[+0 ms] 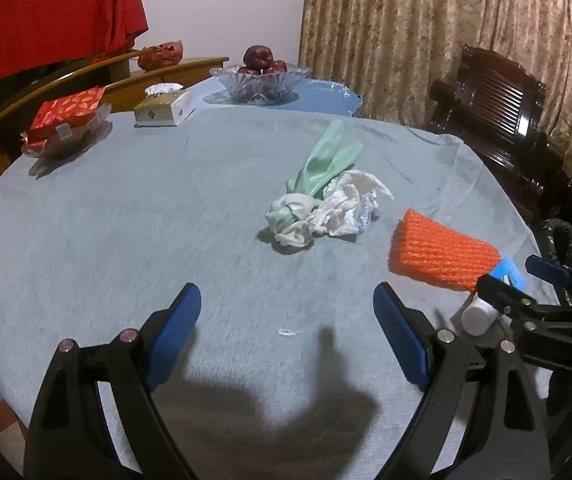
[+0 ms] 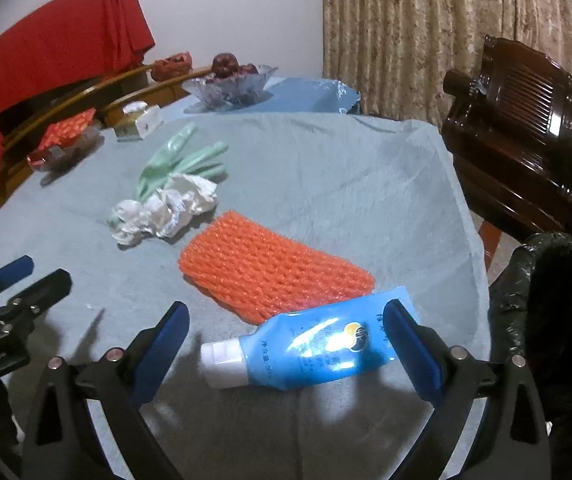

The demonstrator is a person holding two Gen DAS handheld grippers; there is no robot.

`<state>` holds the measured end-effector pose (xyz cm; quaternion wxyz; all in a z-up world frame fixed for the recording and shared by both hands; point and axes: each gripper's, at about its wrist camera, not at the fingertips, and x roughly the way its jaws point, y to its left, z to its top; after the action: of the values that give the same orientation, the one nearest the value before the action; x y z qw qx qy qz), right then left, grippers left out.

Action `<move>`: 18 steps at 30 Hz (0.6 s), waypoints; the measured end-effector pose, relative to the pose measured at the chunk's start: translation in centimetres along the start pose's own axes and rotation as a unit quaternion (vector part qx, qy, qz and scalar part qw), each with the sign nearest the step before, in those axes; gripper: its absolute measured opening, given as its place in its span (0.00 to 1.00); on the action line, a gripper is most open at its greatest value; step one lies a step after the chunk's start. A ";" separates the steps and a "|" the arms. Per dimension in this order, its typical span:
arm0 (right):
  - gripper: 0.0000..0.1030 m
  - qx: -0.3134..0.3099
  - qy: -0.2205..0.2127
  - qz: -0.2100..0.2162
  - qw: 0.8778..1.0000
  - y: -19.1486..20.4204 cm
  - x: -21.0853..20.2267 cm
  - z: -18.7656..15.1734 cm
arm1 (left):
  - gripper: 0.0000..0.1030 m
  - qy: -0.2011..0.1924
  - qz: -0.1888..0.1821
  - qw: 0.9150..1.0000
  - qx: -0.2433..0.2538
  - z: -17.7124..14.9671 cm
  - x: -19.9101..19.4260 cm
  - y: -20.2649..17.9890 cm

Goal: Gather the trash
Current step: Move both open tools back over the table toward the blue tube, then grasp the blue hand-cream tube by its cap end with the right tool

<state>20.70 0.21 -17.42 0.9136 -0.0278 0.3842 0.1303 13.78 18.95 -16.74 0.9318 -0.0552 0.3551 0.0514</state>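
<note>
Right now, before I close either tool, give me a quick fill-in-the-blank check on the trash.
1. The blue bottle lies between the open pads of the ____ tool.
2. The bottle's cap is ____.
3. The foam net touching the bottle is ____.
4. The left tool holds ____.

Missing words: right; white; orange; nothing

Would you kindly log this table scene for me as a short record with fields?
surface: table under a grey cloth
trash: blue bottle, orange foam net, crumpled paper, green glove
bin: black-lined bin at the table's right edge
left tool: open, empty
right tool: open, bottle lying between its jaws
</note>
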 end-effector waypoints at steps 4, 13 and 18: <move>0.93 -0.016 0.018 -0.017 1.000 0.4 0.9 -0.5 | 0.83 0.003 -0.001 1.000 -0.002 -0.2 0.3 0.1; 0.93 -0.026 0.033 -0.016 0.999 -0.5 -1.0 -1.8 | 0.83 0.008 -0.006 1.000 -0.002 -0.4 0.6 -0.7; 0.93 -0.031 0.044 -0.023 0.998 -1.7 -2.4 -2.9 | 0.83 0.010 -0.013 1.000 0.004 -0.5 0.5 -1.5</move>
<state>17.46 -2.36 -17.84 0.8974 -0.0706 0.4188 0.1194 14.05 17.44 -17.35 0.9288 -0.0570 0.3642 0.0375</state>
